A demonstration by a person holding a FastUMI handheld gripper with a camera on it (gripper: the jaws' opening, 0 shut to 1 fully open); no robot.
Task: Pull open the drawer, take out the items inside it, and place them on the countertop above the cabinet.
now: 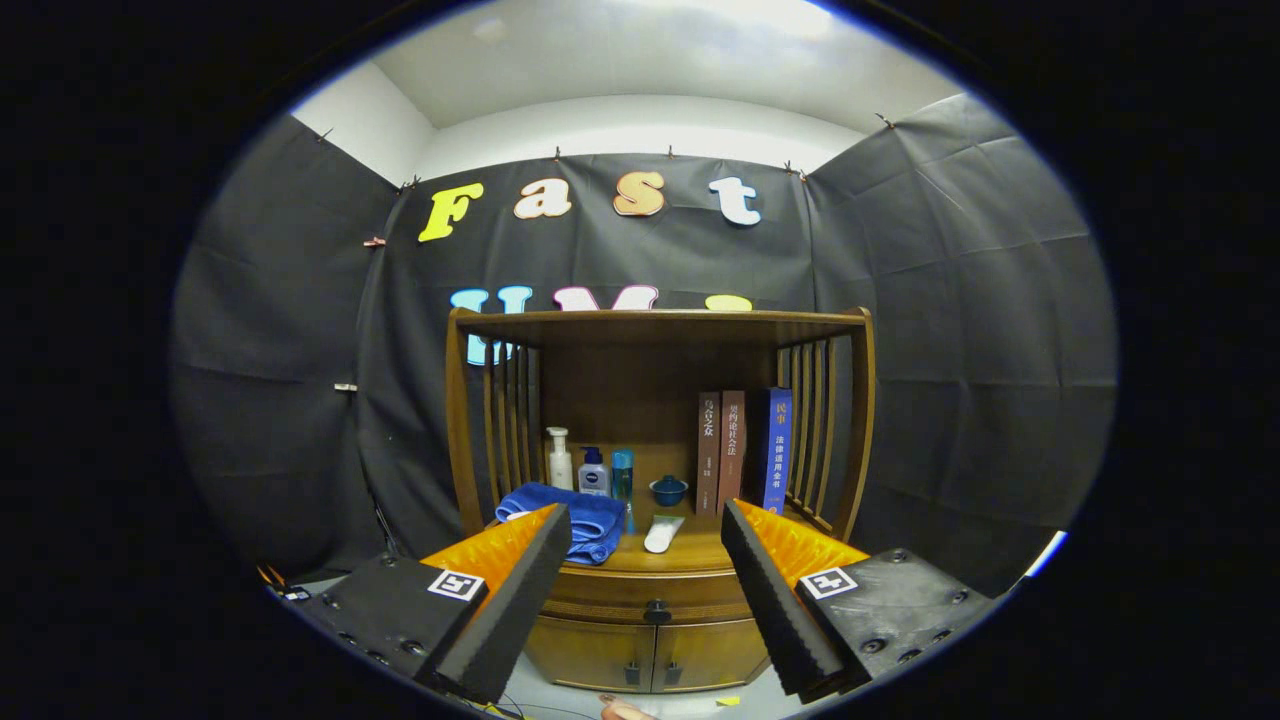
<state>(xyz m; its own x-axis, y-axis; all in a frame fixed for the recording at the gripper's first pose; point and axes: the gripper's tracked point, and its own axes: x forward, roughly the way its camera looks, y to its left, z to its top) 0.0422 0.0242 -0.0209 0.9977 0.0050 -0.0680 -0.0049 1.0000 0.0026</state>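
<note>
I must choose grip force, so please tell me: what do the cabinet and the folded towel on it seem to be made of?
The cabinet looks like brown varnished wood: it shows grain and a soft shine. The blue towel looks like soft cloth, thick and matte in its folds. The gripper has its jaws open, with the drawer knob between them.

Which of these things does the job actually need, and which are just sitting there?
For the job:
- drawer, shut, with its dark knob
- countertop above it
- gripper, fingers open, knob between them, farther off

Just sitting there:
- folded blue towel
- pump bottle
- white tube
- small blue lidded cup
- three books
</note>
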